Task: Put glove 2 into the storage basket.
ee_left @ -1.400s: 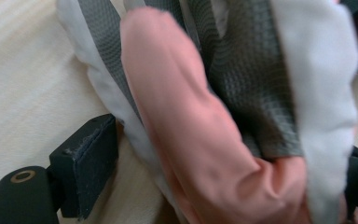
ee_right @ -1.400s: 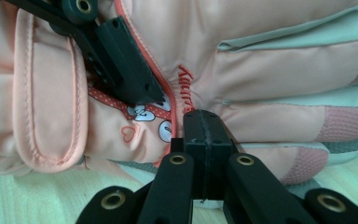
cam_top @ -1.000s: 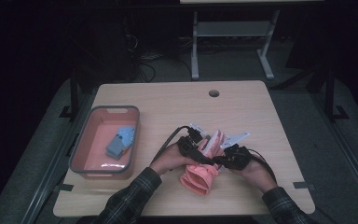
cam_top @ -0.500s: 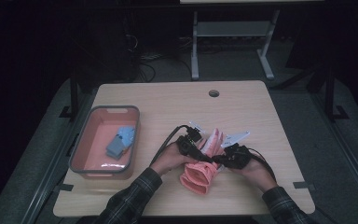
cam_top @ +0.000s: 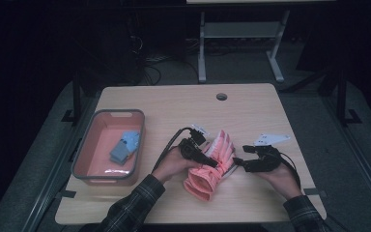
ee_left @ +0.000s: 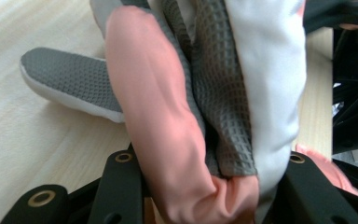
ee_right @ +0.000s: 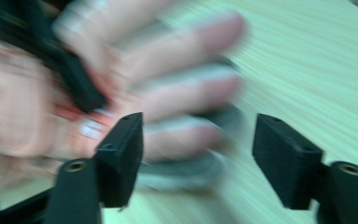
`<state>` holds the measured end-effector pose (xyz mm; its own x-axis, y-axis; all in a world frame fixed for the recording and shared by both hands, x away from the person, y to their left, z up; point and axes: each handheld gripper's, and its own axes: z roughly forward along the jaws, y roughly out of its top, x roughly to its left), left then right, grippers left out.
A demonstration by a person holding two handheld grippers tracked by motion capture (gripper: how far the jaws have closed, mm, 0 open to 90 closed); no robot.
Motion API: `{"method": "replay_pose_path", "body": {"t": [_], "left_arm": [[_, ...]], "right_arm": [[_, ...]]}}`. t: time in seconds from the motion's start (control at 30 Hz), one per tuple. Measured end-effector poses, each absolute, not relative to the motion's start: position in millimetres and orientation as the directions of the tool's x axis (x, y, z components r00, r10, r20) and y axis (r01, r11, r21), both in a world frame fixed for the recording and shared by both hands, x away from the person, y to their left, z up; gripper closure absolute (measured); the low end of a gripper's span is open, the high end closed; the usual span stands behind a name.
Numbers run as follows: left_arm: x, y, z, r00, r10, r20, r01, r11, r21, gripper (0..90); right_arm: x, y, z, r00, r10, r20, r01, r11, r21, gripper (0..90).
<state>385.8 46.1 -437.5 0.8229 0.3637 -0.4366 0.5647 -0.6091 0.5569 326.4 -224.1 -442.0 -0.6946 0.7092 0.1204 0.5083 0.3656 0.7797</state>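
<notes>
High view gives us a pale wooden tabletop [cam_top: 251, 111] in a dark room, metal desk legs [cam_top: 201, 48] behind, a salmon plastic bin [cam_top: 107, 145] holding blue-grey folded cloths [cam_top: 125, 146] at the left, and a salmon-pink fabric glove with grey grip palm [cam_top: 211, 164] lying near the front edge between both hands. Since a second ago the glove has barely shifted and the right gripper [cam_top: 239, 163] stays just beside it. Left gripper view shows the left gripper [ee_left: 205, 179] clamped on the glove's bunched fabric, while right gripper view, blurred, shows its jaws apart around nothing.
</notes>
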Motion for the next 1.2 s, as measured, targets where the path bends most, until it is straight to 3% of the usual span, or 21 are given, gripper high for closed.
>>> {"method": "replay_pose_path", "body": {"t": [0.27, 0.53, 1.2], "left_arm": [[385, 66, -419, 0.825, 0.372, -0.424, 0.564, -0.572, 0.595, 59.2], [385, 82, -398, 0.823, 0.389, -0.415, 0.568, -0.532, 0.628, 59.1], [387, 146, -346, 0.79, 0.497, -0.36, 0.592, -0.463, 0.659, 58.8]], "right_arm": [[343, -230, -473, -0.601, 0.798, 0.057, 0.616, 0.416, 0.669, 17.1], [342, -228, -481, -0.586, 0.809, 0.037, 0.585, 0.392, 0.71, 12.0], [342, -229, -482, -0.586, 0.809, 0.046, 0.581, 0.38, 0.72, 11.5]]}}
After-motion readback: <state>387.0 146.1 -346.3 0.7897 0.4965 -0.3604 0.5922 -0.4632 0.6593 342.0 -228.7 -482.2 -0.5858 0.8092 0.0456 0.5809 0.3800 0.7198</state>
